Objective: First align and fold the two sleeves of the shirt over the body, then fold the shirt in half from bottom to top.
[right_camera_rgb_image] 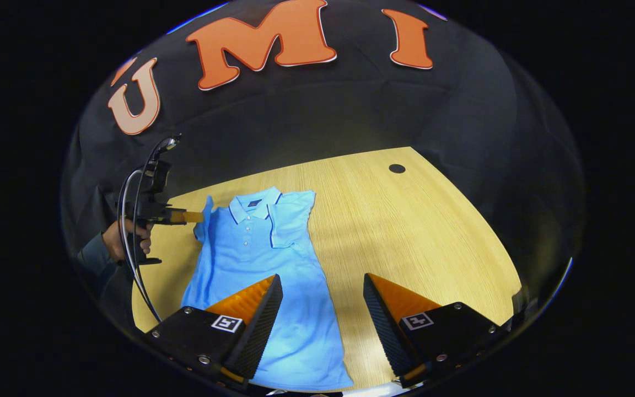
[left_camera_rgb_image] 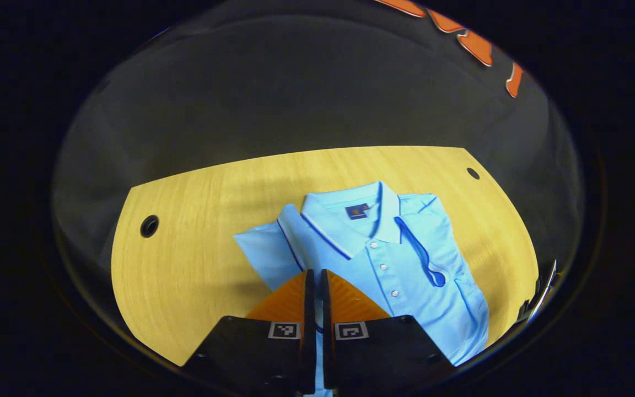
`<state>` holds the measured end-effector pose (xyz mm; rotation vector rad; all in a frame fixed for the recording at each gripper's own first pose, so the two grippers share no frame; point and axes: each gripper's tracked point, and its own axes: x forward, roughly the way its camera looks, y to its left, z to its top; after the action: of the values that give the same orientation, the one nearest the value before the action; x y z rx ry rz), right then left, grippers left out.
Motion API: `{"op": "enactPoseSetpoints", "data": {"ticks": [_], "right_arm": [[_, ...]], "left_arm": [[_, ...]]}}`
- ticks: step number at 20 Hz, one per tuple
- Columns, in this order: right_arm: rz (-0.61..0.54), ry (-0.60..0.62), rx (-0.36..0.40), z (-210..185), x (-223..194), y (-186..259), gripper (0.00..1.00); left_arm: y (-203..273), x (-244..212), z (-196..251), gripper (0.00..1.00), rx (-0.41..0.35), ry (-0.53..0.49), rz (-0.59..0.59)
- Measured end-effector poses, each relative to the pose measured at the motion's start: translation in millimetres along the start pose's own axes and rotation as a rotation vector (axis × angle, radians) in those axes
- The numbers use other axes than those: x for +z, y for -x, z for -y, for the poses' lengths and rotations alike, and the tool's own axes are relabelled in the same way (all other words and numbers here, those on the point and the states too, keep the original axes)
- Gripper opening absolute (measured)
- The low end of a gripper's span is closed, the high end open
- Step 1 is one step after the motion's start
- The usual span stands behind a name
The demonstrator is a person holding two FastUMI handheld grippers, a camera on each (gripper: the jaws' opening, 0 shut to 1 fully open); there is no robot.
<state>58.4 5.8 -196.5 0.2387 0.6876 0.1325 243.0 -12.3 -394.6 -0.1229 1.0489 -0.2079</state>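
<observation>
A light blue polo shirt point(right_camera_rgb_image: 262, 259) lies flat on the wooden worktop point(right_camera_rgb_image: 405, 237), collar toward the far edge and hem toward the near edge. One sleeve point(right_camera_rgb_image: 290, 218) is already folded over the chest; the other sleeve point(right_camera_rgb_image: 203, 220) is lifted at the shirt's far side. In the left gripper view the left tongs point(left_camera_rgb_image: 315, 278) are closed almost together, pinching blue sleeve fabric between the fingers. In the right gripper view the right tongs point(right_camera_rgb_image: 323, 286) stand wide apart, holding nothing, above the lower part of the shirt, and a hand point(right_camera_rgb_image: 124, 240) holds the other gripper at the raised sleeve.
</observation>
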Motion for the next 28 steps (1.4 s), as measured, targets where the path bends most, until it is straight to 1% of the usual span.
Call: {"op": "enactPoseSetpoints", "data": {"ticks": [2, 4, 5, 6, 8, 10, 11, 12, 16, 19, 23, 28], "right_arm": [[-0.008, -0.008, -0.014, 2, -7, 2, 0.89], [-0.015, -0.017, -0.015, 2, -15, 3, 0.9], [-0.018, -0.021, -0.011, 2, -17, 4, 0.9], [-0.021, -0.023, -0.001, 1, -21, 4, 0.9], [-0.036, -0.024, 0.015, 2, -28, 2, 0.89], [-0.047, -0.026, 0.033, 2, -35, 1, 0.9], [-0.051, -0.023, 0.038, 3, -38, 1, 0.84], [-0.056, -0.016, 0.044, 4, -42, 2, 0.9], [-0.094, 0.026, 0.076, 2, -66, 7, 0.93], [-0.133, 0.078, 0.096, 1, -89, 11, 0.97], [-0.198, 0.127, 0.121, -2, -127, 14, 0.98], [-0.291, 0.175, 0.136, -4, -177, 21, 0.99]], "left_arm": [[-3, 2, 22, 0.09, -0.054, -0.03, -0.005], [-1, 0, 43, 0.12, -0.121, -0.049, -0.005], [3, -2, 53, 0.2, -0.152, -0.054, 0.001], [7, -2, 57, 0.23, -0.162, -0.061, 0.013], [23, -5, 42, 0.6, -0.09, -0.075, 0.038], [46, -16, 36, 0.99, -0.056, -0.062, 0.055], [56, -27, 34, 0.99, -0.047, -0.05, 0.053], [67, -36, 30, 1.0, -0.037, -0.042, 0.05], [109, -78, 25, 0.99, 0.001, -0.019, 0.041], [137, -118, 26, 0.99, 0.02, 0.018, 0.024], [165, -174, 21, 1.0, 0.069, 0.034, -0.018], [188, -250, 28, 0.99, 0.056, 0.108, -0.118]]}}
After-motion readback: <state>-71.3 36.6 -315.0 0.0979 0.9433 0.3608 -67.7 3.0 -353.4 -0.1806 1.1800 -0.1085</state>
